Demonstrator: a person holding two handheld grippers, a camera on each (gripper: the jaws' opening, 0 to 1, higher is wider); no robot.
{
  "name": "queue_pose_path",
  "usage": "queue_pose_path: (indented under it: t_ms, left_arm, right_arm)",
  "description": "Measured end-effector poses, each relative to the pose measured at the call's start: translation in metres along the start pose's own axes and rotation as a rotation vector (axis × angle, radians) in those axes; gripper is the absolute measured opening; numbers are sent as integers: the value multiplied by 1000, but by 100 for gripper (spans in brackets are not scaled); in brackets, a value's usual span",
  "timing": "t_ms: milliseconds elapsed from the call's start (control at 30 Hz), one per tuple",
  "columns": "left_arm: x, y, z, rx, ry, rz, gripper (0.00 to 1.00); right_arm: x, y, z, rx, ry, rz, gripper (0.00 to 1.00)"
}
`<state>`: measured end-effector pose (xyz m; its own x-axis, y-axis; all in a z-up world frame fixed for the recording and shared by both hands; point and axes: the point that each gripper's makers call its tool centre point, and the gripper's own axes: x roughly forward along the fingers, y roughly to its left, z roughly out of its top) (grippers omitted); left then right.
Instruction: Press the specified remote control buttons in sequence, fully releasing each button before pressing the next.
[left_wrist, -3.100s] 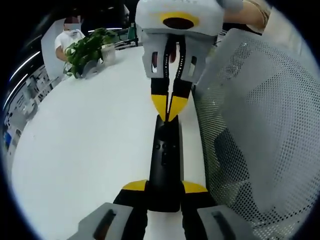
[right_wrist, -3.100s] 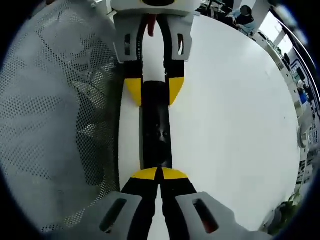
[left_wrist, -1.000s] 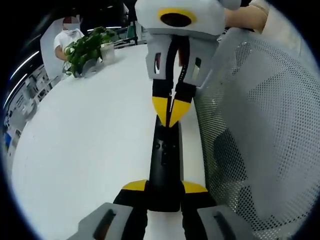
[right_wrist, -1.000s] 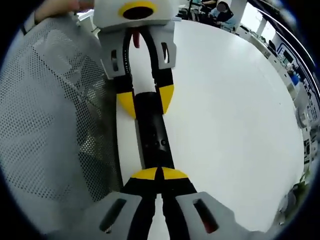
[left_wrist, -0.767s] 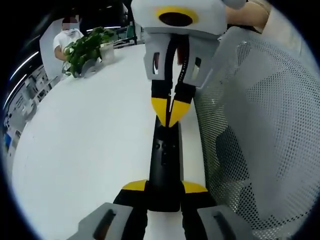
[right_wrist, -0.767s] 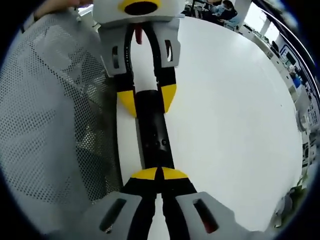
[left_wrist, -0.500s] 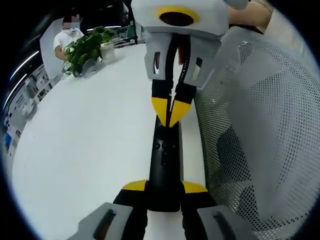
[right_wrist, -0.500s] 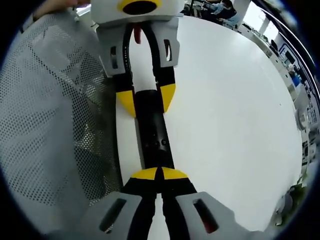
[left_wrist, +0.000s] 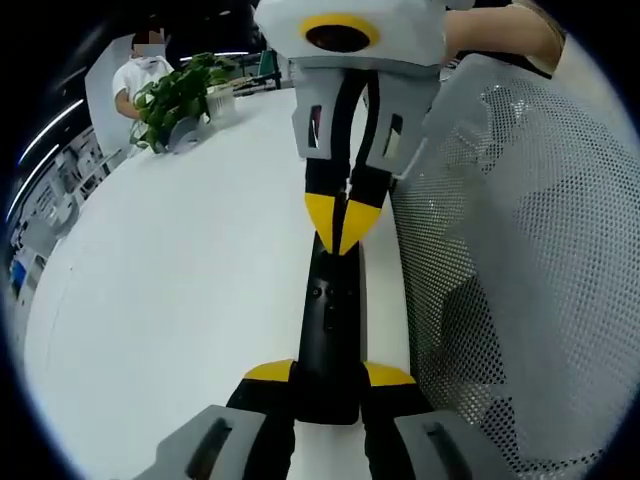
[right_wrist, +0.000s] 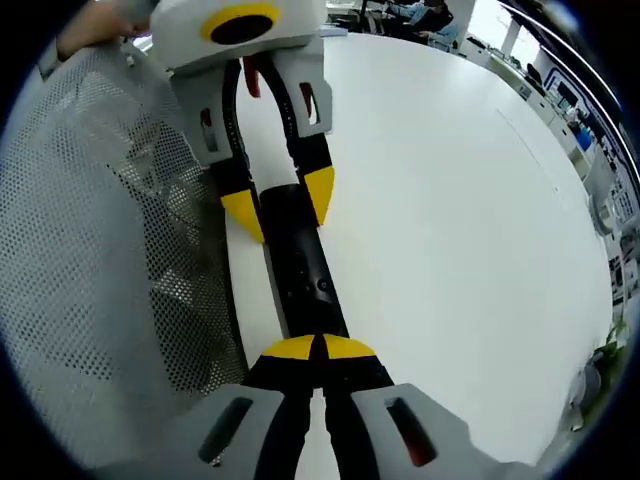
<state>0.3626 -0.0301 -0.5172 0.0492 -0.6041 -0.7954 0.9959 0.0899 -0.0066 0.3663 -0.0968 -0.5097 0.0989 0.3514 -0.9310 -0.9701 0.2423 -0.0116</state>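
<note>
Yellow tips, two on each of my tools: my left gripper (left_wrist: 330, 375) has its pair clamped against the sides of the near end of one black remote control (left_wrist: 332, 320), which lies lengthwise on the white table (left_wrist: 180, 300). My right gripper (right_wrist: 318, 349) comes in at the remote's opposite end with its two tips pressed together, their joined point resting on the remote's top face; whether it is bearing down on a button I can't quite make out. In the left gripper view I count about three small buttons in a cluster midway along the remote. Beside the remote, along the table's edge, stands one chair with a grey mesh back (left_wrist: 510, 270). Far across the table sits one potted plant (left_wrist: 180, 95).
</note>
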Motion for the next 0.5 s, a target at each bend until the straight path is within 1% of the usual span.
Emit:
queue_pose_path:
  t_ms: [100,167,233,367,500]
  left_arm:
    - [0,0,1,1,-3,6,24]
    - [1,0,1,-2,-2,3,24]
    - [1,0,1,1,-1,2,24]
    - [1,0,2,0,-2,2,24]
    - [1,0,2,1,4,2,24]
  right_arm:
    - [0,1,0,-1,0,-32,0]
    - [-1,1,0,-1,-15,-52,0]
    - [-1,1,0,19,-23,-65,0]
    - [-1,-1,0,38,-15,-73,0]
    - [-1,0,1,21,-2,-75,0]
